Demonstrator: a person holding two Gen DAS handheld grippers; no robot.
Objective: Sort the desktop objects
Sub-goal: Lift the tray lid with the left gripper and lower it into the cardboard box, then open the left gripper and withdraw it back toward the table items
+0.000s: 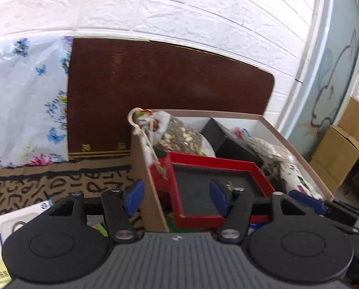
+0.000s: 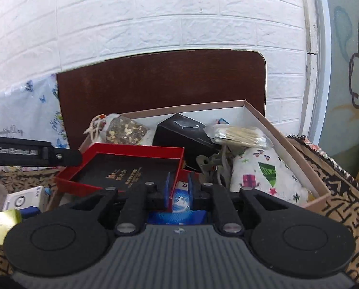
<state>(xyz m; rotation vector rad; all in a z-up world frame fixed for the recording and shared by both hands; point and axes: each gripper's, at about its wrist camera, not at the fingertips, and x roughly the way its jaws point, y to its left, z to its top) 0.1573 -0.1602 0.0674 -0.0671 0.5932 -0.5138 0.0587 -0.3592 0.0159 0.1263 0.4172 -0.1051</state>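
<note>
The red tray (image 2: 121, 166) (black-lined) lies tilted atop clutter in the open cardboard box (image 2: 288, 142).

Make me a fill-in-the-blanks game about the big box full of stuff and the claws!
1. The tray resting on top of the things in the big box has a rim coloured ____.
2. The wall behind the box is made of white ____.
3. The white pouch in the box has a green ____ printed on it.
4. The right claw has its blue pads on either side of the tray's ____.

Missing words: red; bricks; tree; wall
</note>
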